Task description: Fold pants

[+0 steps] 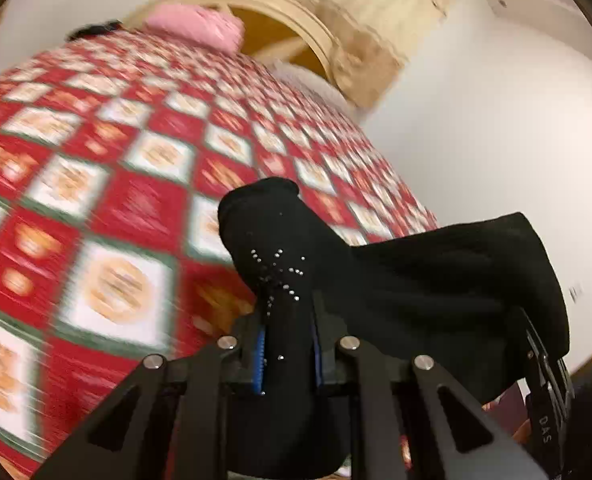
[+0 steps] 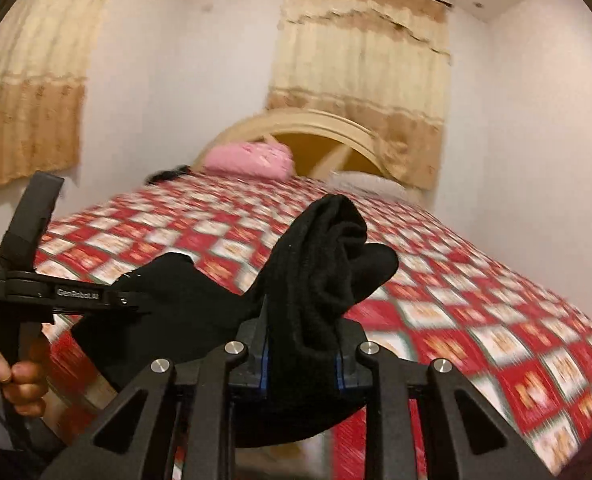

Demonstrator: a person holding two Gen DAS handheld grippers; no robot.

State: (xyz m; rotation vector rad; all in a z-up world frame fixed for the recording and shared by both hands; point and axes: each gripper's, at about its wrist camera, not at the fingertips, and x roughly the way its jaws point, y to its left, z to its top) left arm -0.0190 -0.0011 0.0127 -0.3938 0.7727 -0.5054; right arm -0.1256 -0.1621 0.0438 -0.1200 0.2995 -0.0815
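Observation:
The black pants (image 1: 416,280) hang in the air above the bed, bunched, with small silver studs near my left gripper. My left gripper (image 1: 287,344) is shut on a fold of the pants between its blue pads. My right gripper (image 2: 302,348) is shut on another bunch of the pants (image 2: 320,264), which stick up past its fingers. The left gripper (image 2: 127,300) also shows in the right wrist view at the left, held by a hand, with pants cloth stretched between the two grippers. Both views are motion-blurred.
The bed has a red, white and green checked cover (image 1: 115,184) (image 2: 476,304). A pink pillow (image 2: 247,158) and a white pillow (image 2: 364,184) lie by the arched headboard (image 2: 316,128). Beige curtains (image 2: 364,72) hang on the white walls.

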